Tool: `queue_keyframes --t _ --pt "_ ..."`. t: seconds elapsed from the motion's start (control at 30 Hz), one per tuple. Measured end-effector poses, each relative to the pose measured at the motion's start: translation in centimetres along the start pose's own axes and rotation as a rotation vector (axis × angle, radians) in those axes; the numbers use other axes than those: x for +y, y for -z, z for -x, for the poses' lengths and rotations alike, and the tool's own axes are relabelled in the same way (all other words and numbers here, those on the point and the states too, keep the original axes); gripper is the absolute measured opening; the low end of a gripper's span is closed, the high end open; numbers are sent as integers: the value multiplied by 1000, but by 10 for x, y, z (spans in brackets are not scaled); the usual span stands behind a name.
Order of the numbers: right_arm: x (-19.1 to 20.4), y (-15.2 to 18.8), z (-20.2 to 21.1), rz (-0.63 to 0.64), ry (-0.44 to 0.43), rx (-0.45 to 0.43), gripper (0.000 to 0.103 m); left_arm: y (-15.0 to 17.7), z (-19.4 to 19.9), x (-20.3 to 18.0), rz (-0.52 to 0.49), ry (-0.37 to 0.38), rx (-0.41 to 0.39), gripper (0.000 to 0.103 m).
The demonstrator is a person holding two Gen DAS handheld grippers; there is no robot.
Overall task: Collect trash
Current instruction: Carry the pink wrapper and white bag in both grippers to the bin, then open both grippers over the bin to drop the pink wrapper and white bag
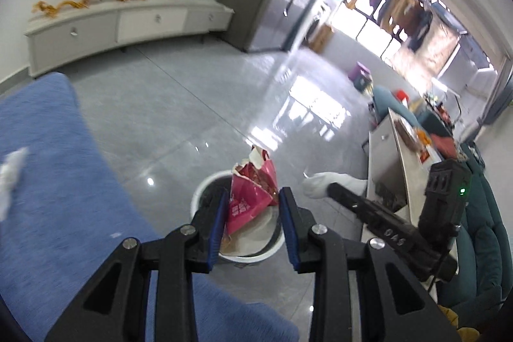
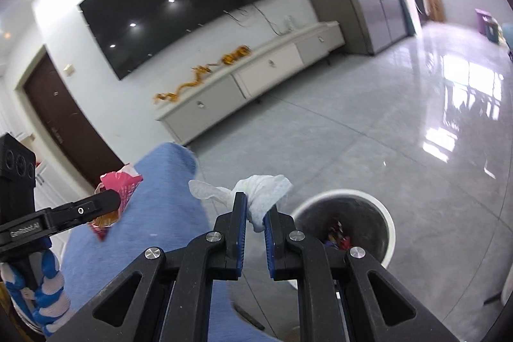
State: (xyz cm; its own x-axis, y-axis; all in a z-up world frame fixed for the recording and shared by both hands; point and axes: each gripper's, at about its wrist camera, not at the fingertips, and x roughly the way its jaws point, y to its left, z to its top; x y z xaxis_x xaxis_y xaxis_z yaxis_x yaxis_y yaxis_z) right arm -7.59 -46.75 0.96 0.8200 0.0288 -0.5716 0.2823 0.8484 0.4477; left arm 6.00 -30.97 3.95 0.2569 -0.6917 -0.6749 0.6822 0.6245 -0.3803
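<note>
Pink snack bag [image 1: 253, 194] hanging upright, torn end up, between left gripper [image 1: 253, 225] pads, directly over white-rimmed trash bin [image 1: 205, 185]. Jaws set wide, pads barely touching bag sides. Right gripper [image 2: 255, 218] pinching crumpled white tissue [image 2: 263, 191], bin [image 2: 381, 207] lying just right and forward. Blue cloth [image 2: 154, 201] bordering left; nothing blocking either drop.

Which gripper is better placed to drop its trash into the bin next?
Left. The left gripper holds the pink wrapper directly above the bin; the right gripper holds its tissue beside the bin, not over it.
</note>
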Motion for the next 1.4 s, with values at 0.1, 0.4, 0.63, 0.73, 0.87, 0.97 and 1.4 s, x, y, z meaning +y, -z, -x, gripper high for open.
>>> queue_keyframes --t 0.1,0.4,0.63,0.73,0.87,0.97,1.4 --pt "-21 2 -26 -40 19 48 12 -11 -43 -6 -1 14 52 32" --pt "-67 10 -84 -87 90 166 22 -27 -146 -6 44 60 168 46" --pt "-86 17 -91 -123 122 189 34 -14 -167 1 75 70 195 55" --pt "-91 16 -85 -139 134 178 34 -13 -164 0 77 61 186 55" --pt "-90 9 -68 -153 148 137 34 -13 -146 -8 58 42 148 55" --pt "-85 4 -51 -155 152 100 34 -14 -126 -14 45 21 110 55" --pt "-19 -17 32 -81 113 -78 38 -6 -3 -15 63 -37 -85 55"
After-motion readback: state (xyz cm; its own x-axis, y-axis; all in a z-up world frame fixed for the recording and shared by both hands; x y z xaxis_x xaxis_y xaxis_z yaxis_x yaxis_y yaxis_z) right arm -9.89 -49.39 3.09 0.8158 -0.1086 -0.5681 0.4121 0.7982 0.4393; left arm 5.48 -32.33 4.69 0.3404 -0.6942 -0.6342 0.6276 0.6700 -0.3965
